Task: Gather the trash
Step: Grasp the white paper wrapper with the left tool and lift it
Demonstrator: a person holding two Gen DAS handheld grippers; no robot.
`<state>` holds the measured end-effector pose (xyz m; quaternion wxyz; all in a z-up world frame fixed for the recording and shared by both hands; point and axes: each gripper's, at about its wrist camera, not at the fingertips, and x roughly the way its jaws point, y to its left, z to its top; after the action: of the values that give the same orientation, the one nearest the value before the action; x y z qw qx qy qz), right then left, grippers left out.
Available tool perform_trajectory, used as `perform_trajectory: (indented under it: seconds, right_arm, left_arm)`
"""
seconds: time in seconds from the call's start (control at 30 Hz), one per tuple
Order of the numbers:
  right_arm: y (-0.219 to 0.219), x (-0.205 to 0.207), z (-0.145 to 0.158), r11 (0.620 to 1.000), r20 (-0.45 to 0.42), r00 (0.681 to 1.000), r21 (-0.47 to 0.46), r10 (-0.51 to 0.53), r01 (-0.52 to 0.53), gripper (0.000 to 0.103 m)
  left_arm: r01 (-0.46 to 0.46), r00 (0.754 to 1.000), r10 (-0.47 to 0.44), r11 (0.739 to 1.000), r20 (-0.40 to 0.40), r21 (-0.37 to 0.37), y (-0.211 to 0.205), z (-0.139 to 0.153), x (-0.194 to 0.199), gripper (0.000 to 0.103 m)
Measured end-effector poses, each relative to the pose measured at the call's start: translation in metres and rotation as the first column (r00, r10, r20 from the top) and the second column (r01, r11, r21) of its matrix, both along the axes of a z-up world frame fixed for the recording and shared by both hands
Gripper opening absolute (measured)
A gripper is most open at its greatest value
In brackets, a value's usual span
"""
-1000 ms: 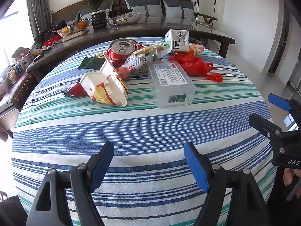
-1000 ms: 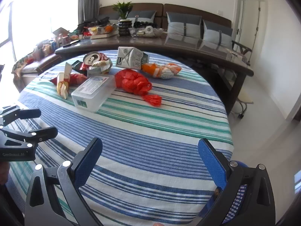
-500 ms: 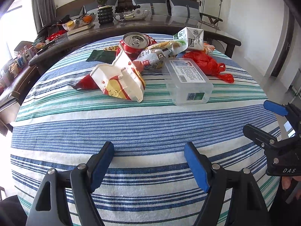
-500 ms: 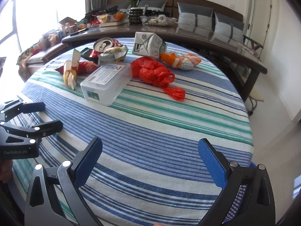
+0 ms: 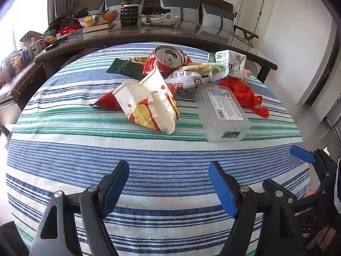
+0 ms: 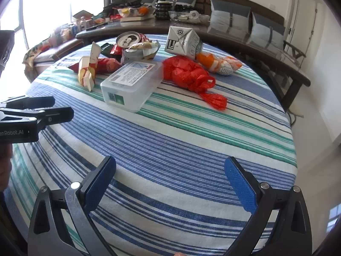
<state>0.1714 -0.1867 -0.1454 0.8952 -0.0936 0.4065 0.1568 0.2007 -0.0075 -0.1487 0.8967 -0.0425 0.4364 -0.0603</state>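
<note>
left gripper (image 5: 168, 183): jaws wide apart, nothing held. right gripper (image 6: 169, 180): same. trash lay clustered mid-table on striped tablecloth (image 5: 106, 149): paper bag (image 5: 147, 104), clear plastic box (image 5: 222, 115), red can (image 5: 169, 58), red plastic bag (image 6: 187, 74).

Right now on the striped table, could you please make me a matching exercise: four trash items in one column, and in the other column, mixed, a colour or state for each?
Items:
1. soda can
2. plastic box
3. plastic bag
4. milk carton

Descriptions:
A. red and crumpled
B. clear, with a printed label on top
C. white with black print
D. silver top, already opened

Pairs: 1-D, 2-B, 3-A, 4-C
</note>
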Motion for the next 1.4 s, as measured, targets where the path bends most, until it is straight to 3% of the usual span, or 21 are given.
perform_trajectory:
  seconds: [0.2,0.3,0.37,0.43,0.53,0.63,0.73,0.87,0.9,1.0,1.03,1.27,1.4]
  right_arm:
    - [0.005,-0.004,-0.002,1.0,0.006,1.0,-0.018,0.02,-0.02,0.102]
    - [0.003,-0.003,-0.002,1.0,-0.005,1.0,-0.004,0.015,-0.015,0.102]
    - [0.002,-0.002,-0.002,1.0,-0.011,1.0,0.003,0.011,-0.011,0.102]
    - [0.002,-0.001,-0.002,1.0,-0.016,1.0,0.006,0.009,-0.008,0.102]
    - [0.002,0.0,-0.003,1.0,-0.022,1.0,0.007,0.009,-0.009,0.102]
    - [0.001,0.001,-0.003,1.0,-0.03,1.0,0.012,0.004,-0.004,0.102]
    - [-0.001,0.002,-0.004,1.0,-0.039,0.999,0.023,-0.005,0.006,0.102]
    - [-0.004,0.003,-0.005,0.999,-0.049,0.999,0.037,-0.016,0.018,0.102]
    - [-0.004,0.003,-0.005,0.999,-0.05,0.999,0.039,-0.018,0.02,0.102]
    - [-0.005,0.003,-0.005,0.999,-0.051,0.998,0.042,-0.024,0.026,0.102]
    - [-0.006,0.003,-0.005,0.999,-0.051,0.998,0.044,-0.027,0.029,0.102]
    - [-0.008,0.004,-0.006,0.998,-0.056,0.998,0.053,-0.034,0.037,0.102]
    - [-0.009,0.005,-0.005,0.997,-0.061,0.997,0.061,-0.038,0.042,0.102]
  left_arm:
    - [-0.056,0.994,0.053,0.998,0.091,0.023,-0.011,0.024,0.037,0.079]
    - [-0.07,0.995,0.064,0.995,0.082,0.069,-0.017,0.022,0.058,0.077]
    - [-0.079,0.995,0.071,0.991,0.075,0.106,-0.019,0.017,0.066,0.065]
    - [-0.067,0.997,0.062,0.992,0.054,0.11,-0.016,0.011,0.07,0.031]
    - [-0.032,0.998,0.027,0.996,0.055,0.089,-0.01,0.011,0.064,0.018]
    - [0.05,0.998,-0.051,0.997,0.021,0.056,-0.004,0.02,0.049,0.011]
    - [0.164,0.985,-0.165,0.986,-0.046,-0.029,0.002,0.027,0.027,0.011]
    - [0.225,0.973,-0.225,0.974,-0.056,0.001,0.003,0.028,-0.001,0.012]
    - [0.226,0.972,-0.226,0.974,-0.057,-0.003,0.005,0.025,-0.004,0.018]
    - [0.211,0.977,-0.211,0.977,-0.041,-0.006,0.011,0.018,-0.008,0.064]
    - [0.203,0.978,-0.203,0.979,-0.038,-0.005,0.013,0.016,-0.01,0.067]
    - [0.27,0.961,-0.27,0.963,-0.054,-0.006,0.01,0.005,-0.013,0.067]
    - [0.247,0.965,-0.253,0.966,-0.075,-0.075,0.018,-0.001,-0.007,0.067]
